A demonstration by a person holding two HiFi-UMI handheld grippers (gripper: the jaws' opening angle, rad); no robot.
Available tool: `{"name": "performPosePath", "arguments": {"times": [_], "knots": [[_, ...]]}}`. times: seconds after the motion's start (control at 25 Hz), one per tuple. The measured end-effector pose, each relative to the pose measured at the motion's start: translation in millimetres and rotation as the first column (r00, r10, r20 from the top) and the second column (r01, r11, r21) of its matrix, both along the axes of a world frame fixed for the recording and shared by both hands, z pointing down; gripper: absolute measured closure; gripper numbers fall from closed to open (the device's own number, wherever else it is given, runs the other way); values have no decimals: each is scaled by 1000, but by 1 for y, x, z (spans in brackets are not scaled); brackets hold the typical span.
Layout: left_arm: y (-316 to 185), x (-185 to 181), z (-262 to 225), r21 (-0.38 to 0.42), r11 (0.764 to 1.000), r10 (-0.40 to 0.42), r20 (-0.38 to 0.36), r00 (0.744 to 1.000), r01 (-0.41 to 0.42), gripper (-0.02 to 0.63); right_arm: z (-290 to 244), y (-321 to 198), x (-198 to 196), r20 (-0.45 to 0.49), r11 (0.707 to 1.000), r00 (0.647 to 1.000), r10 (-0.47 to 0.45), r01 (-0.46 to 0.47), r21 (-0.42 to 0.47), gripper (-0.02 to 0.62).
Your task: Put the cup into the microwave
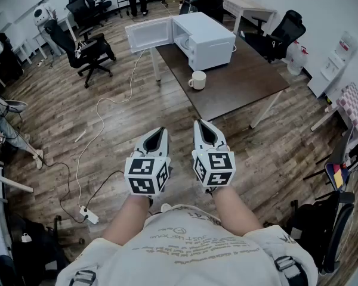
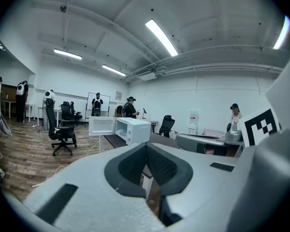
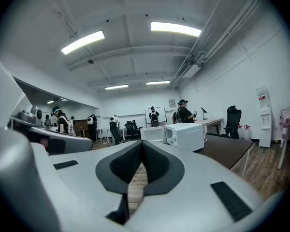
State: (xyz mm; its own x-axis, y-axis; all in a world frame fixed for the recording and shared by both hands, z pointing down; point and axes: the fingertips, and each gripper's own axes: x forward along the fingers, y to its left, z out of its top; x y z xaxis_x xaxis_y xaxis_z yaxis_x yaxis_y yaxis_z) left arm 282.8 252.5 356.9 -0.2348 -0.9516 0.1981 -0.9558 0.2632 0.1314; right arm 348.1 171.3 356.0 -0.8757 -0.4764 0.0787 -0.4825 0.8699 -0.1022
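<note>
Both arms are out in front of me, low over the wood floor (image 1: pixel 107 142). My left gripper (image 1: pixel 160 131) is clenched, its pads meeting at the tips with nothing between them, and it tips a little downward. My right gripper (image 1: pixel 200 124) is just beside it, held level. It is clenched too, and it is empty.

The cup (image 1: pixel 197 80) is white, upright and untouched. It stands near the close corner of the dark table (image 1: pixel 250 82), well apart from both grippers, with its handle toward my left.

The microwave (image 1: pixel 206 39) is white as well. It sits at the far end of the same table, beyond the cup, and its door (image 1: pixel 148 34) is swung wide open to the left, out past the table edge. I cannot make out anything in the cavity from here.

A white cable (image 1: pixel 101 109) snakes across the floor on my left, down toward a power strip (image 1: pixel 89 215). Black office chairs (image 1: pixel 86 55) stand farther left. Another chair (image 1: pixel 280 33) is behind the table on the right.
</note>
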Motion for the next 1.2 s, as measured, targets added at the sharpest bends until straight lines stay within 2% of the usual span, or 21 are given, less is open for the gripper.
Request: {"name": "performPosePath", "arguments": {"times": [0.36, 0.52, 0.72, 1.2], "knots": [[0, -7, 6, -3, 1000, 15, -13, 1000, -15, 592, 1, 7, -7, 26, 1000, 1000, -7, 7, 5, 580], [1, -16, 6, 2, 1000, 20, -21, 1000, -20, 592, 0, 10, -19, 14, 1000, 1000, -7, 7, 26, 578], [8, -31, 6, 18, 1000, 23, -25, 999, -23, 592, -2, 21, -40, 42, 999, 999, -13, 11, 32, 578], [39, -69, 25, 25, 998, 50, -56, 997, -49, 592, 13, 41, -72, 32, 997, 997, 71, -72, 33, 577]]}}
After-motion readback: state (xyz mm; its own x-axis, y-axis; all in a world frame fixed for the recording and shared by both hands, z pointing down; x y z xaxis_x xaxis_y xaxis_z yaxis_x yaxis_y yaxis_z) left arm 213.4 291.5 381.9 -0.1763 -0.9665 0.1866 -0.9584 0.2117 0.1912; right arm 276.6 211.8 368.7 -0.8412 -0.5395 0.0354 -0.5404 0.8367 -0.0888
